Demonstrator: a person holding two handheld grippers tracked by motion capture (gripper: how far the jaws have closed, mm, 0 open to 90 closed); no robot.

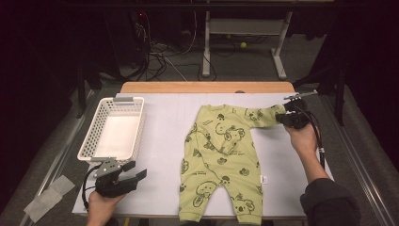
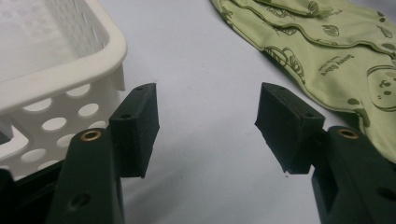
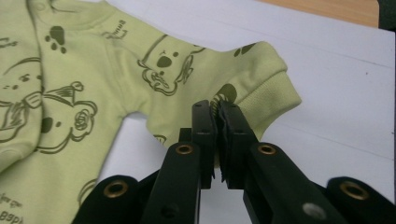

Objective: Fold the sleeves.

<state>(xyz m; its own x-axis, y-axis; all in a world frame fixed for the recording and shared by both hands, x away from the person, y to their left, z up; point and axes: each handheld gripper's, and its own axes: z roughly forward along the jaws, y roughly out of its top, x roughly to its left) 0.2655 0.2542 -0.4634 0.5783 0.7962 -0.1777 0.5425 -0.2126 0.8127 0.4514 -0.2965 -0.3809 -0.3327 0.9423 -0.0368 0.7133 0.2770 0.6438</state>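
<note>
Now right tool (image 3: 218, 116) on romper sleeve (image 3: 254, 86)

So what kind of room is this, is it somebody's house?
Probably not a house; it looks like a lab or workshop. Cables lie tangled on the floor behind the table, a bare desk frame stands beyond, and a person's hand holds tongs on a baby suit.

Evenly and brightly lit from above across the pale worktop (image 1: 164, 155) in the high view; dark and murky beyond its far edge, with floor cables barely legible. Soft, short shadows only. Slightly soft and low in resolution overall. In the left gripper view, blown-out white on the basket (image 2: 56, 51) and blurred nearest jaw parts. In the right gripper view, sharp garment (image 3: 93, 93) print, hazy foreground.
</note>
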